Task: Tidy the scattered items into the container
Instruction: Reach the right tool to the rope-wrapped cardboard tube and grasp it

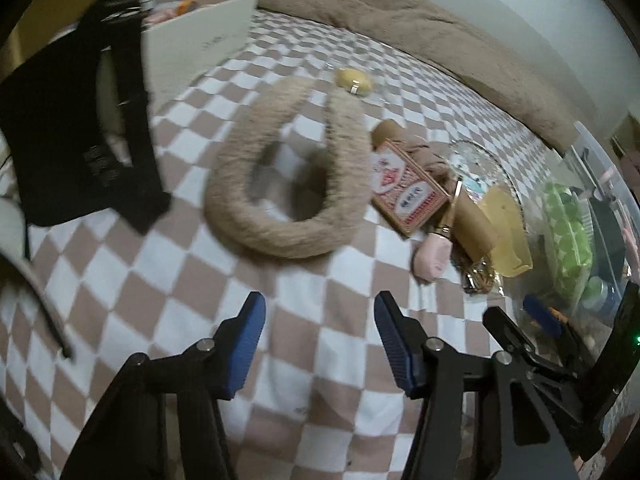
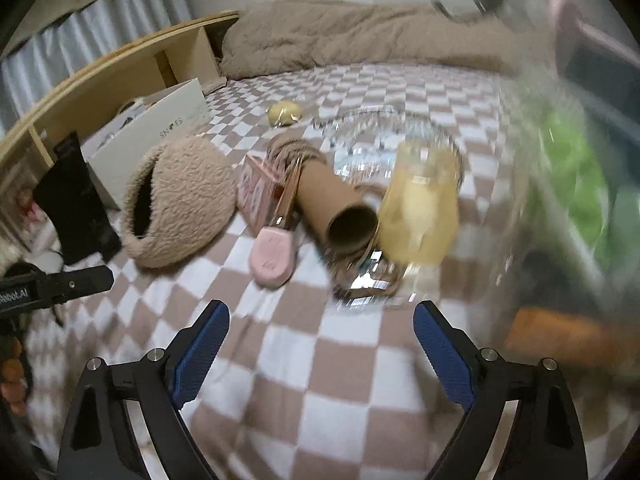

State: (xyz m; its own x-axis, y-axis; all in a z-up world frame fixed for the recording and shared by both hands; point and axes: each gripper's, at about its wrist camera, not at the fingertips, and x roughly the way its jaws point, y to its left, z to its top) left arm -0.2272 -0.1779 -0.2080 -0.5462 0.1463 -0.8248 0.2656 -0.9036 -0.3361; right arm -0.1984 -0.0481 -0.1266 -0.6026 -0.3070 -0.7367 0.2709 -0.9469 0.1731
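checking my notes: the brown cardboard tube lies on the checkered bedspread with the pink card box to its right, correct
Not quite. In the right wrist view the pink card box lies to the left of the brown cardboard tube, not its right. Both do lie on the checkered bedspread.

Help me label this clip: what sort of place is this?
Probably a bedroom: items lie on a bed with a checkered sheet, a rumpled beige blanket and a wooden headboard shelf.

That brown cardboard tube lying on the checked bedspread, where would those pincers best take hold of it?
Probably near the open end of the cardboard tube, which points toward the right gripper. Come from above, jaws across its round body: it lies flat, and that end is clearer, while a pink card box and a pink-handled tool crowd the far part.
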